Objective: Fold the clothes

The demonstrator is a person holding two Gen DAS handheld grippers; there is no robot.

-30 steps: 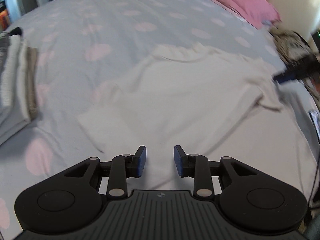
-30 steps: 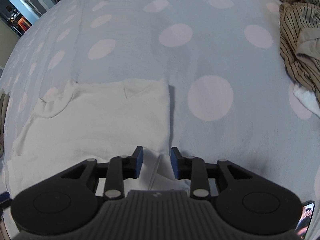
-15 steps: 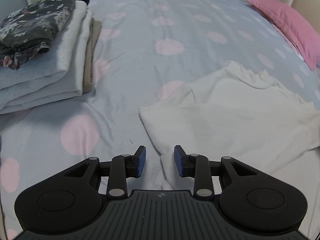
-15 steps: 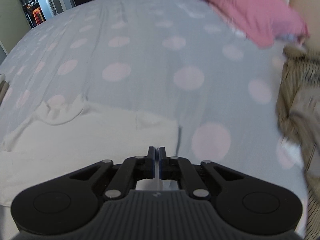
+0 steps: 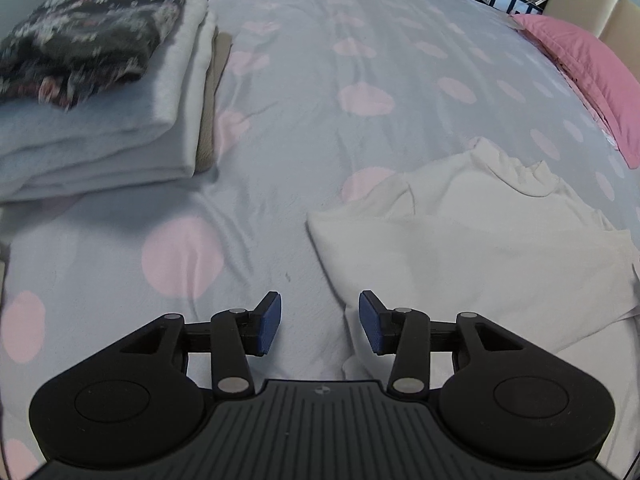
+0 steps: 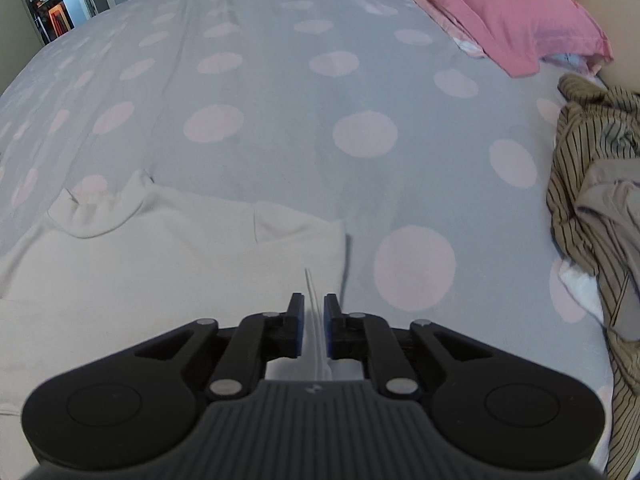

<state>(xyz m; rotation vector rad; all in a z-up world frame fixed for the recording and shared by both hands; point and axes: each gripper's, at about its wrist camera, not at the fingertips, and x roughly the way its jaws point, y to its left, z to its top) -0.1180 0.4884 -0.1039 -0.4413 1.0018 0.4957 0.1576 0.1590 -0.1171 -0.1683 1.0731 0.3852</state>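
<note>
1. Since a second ago the left tongs (image 5: 319, 322) have swung from over the white top (image 5: 480, 248) to its left edge, bringing the stack of folded clothes (image 5: 104, 92) into their view; their jaws have just been opening and stand apart, empty.
2. Right tongs (image 6: 313, 324) clamped shut half a second ago and have just been opening a little; a thin fold of the white top (image 6: 160, 264) stands between the pads, and whether they press it I cannot tell.
3. White top lies flat on the spotted bed (image 6: 320, 128), sleeves folded in.
4. Striped garment (image 6: 592, 184) is heaped at the right, near a pink pillow (image 6: 500, 12).
</note>
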